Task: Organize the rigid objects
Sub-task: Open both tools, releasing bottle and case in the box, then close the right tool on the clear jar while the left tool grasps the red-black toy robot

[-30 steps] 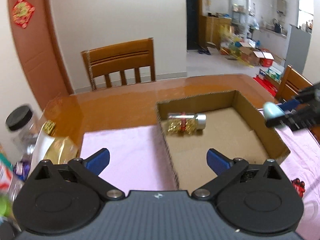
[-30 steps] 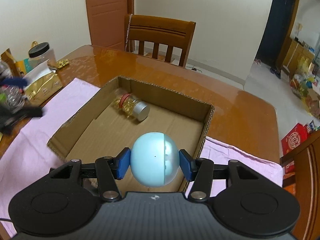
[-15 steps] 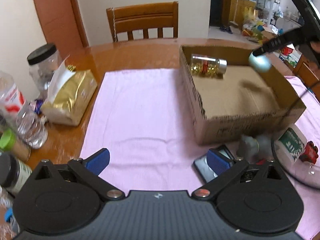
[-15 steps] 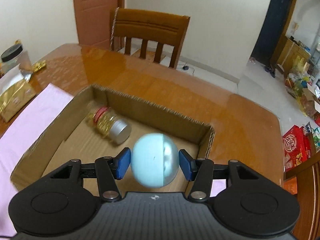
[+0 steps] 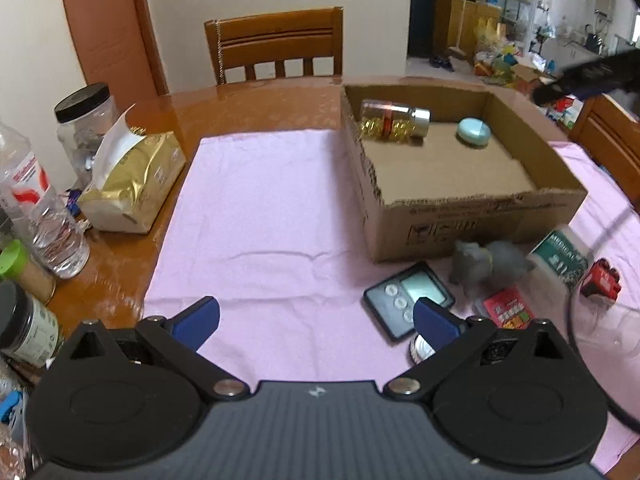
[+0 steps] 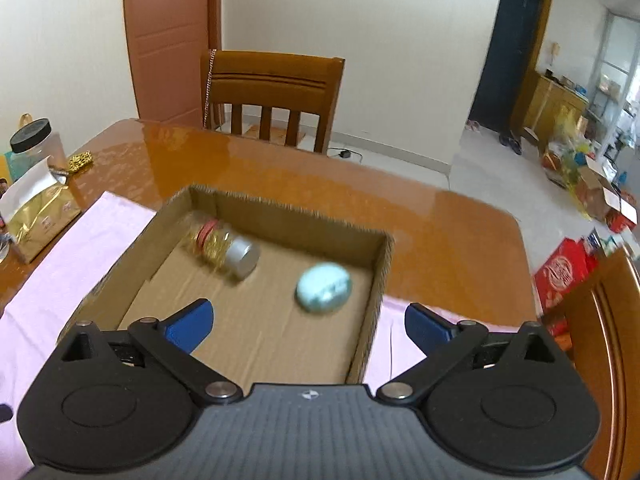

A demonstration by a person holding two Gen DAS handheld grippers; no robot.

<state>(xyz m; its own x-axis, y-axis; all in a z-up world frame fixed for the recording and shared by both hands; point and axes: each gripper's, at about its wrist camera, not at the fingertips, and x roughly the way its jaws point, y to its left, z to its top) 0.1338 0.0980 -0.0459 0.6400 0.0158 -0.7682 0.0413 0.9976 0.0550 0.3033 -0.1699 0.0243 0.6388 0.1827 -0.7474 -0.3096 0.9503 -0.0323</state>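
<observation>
Left gripper (image 5: 316, 318) spread wide, nothing between its blue pads, hovering low over the pink cloth (image 5: 260, 216). Just past its right finger: a black digital timer (image 5: 408, 294) flat on the cloth, a small round tin (image 5: 420, 350) partly hidden under the finger, a red card packet (image 5: 508, 312), a grey elephant figure (image 5: 486, 262) standing against the box front, a green-and-white box (image 5: 560, 258), a red toy (image 5: 600, 280).

Right gripper (image 6: 308, 322) also fully spread and empty, above the near right part of the cardboard box (image 6: 376, 280). In the left view only its dark blurred end shows at upper right.

Box is open-topped, sits on the cloth's right half. Inside, toward the far wall: light blue egg-shaped case (image 6: 324, 287), lying on the box floor near the far right corner, free of any finger, long axis roughly across the box; blurred in the right view. Left of it and apart from it, the capsule bottle (image 6: 224, 250) lies on its side, silver cap pointing toward the blue case in the left view, long axis along the far wall, slightly angled.

Left of the cloth on the glossy brown table (image 6: 280, 172): gold tissue pack (image 5: 136, 184), water bottle (image 5: 36, 204), clear jar with black lid (image 5: 82, 120), more jars at the edge. Wooden chair (image 6: 272, 96) at the far side, brown door (image 6: 168, 40), white wall, dark doorway and cluttered room at right
</observation>
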